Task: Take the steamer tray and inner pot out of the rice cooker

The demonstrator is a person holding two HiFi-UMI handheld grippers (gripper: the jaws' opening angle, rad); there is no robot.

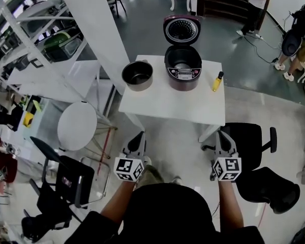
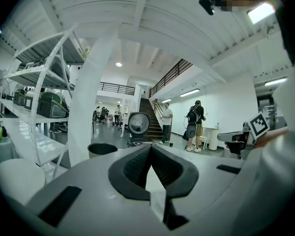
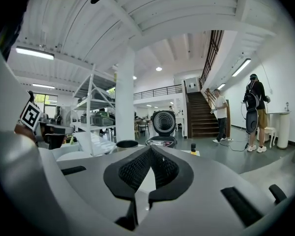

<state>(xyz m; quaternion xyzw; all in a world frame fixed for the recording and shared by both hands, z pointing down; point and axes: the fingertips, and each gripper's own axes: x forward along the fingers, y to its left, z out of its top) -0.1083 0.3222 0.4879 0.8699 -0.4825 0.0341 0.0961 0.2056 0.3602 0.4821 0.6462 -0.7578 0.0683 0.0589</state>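
A dark rice cooker (image 1: 183, 67) stands on the white table (image 1: 173, 105) with its lid up; I cannot tell what lies inside it. The black inner pot (image 1: 137, 75) rests on the table to the cooker's left. My left gripper (image 1: 140, 135) and right gripper (image 1: 221, 134) are shut and empty, held side by side short of the table's near edge. Past the closed left gripper (image 2: 151, 147) in its own view are the cooker (image 2: 138, 126) and the pot (image 2: 102, 149). Beyond the closed right gripper (image 3: 150, 149) in its own view are the cooker (image 3: 163, 126) and the pot (image 3: 127, 144).
A yellow bottle (image 1: 217, 81) stands on the table right of the cooker. A black office chair (image 1: 251, 141) is at my right, a round white stool (image 1: 77, 125) and a black chair (image 1: 61, 179) at my left. White shelving (image 1: 35, 39) lines the left. People (image 1: 254, 6) stand far back.
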